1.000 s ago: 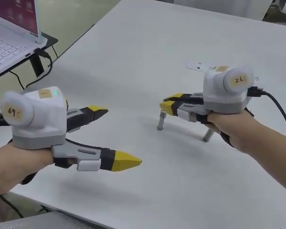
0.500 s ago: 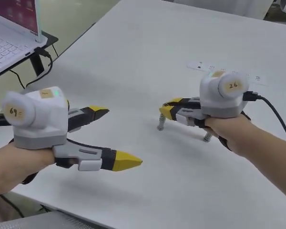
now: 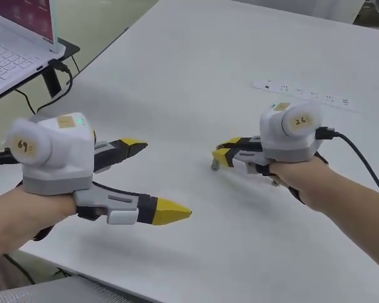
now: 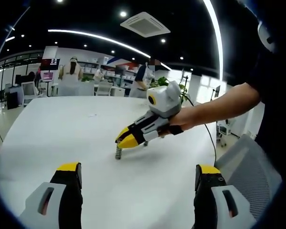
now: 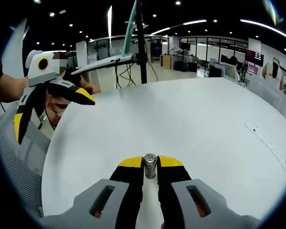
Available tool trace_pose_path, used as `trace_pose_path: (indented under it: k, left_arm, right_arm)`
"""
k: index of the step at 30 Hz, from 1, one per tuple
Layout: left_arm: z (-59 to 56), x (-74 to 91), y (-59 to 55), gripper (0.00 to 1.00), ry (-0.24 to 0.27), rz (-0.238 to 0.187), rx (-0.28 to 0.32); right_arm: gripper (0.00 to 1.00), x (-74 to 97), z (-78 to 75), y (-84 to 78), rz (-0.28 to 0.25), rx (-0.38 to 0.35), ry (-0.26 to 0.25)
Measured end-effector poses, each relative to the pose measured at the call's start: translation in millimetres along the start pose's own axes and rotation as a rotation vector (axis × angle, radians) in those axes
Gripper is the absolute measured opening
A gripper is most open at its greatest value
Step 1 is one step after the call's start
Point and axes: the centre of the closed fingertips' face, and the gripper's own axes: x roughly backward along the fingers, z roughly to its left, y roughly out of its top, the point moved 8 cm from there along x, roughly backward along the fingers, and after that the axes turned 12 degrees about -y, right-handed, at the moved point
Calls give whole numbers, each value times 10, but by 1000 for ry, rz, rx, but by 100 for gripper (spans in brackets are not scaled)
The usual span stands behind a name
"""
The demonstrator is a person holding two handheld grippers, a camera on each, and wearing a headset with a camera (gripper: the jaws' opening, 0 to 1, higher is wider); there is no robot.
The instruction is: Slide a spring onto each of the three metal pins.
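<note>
Right gripper (image 3: 220, 153) pinches the upright spring (image 5: 150, 167) on the table (image 3: 208, 63), well short of the power strip (image 3: 306, 95); any pin inside is hidden. Left gripper (image 4: 138, 176), farther from the strip, gapes wide and empty.

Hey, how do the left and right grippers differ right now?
The left gripper has its jaws wide apart and holds nothing; the right gripper is clamped on a spring. The left hovers above the table; the right sits low, near it. Both have yellow tips.
</note>
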Motion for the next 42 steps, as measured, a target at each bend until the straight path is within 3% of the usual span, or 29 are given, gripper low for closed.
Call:
trace_pose_path:
  k: [12,18,26,31,34,42]
  left_arm:
    - [-5,-45,32,96,-7,-1,-5]
    - [-1,-61,81,97,-8,-5,-14]
    - [-23,-101,140,97,-11,-6,-23]
    - [-71,-145,176,98,-20,-5,-28]
    - [-88,-151,189,98,-23,-3,-30]
    - [-112,-175,243,98,-26,-6,-34]
  right_arm:
    - [9,-4,25,6,17,-6,26]
    - [14,52,14,96,5,-28,30]
    - [22,246,43,186,-31,-3,33]
    - [30,403,59,218,-86,17,32]
    - [38,478,54,206,-101,26,27]
    - [46,727,28,116,-121,32,19]
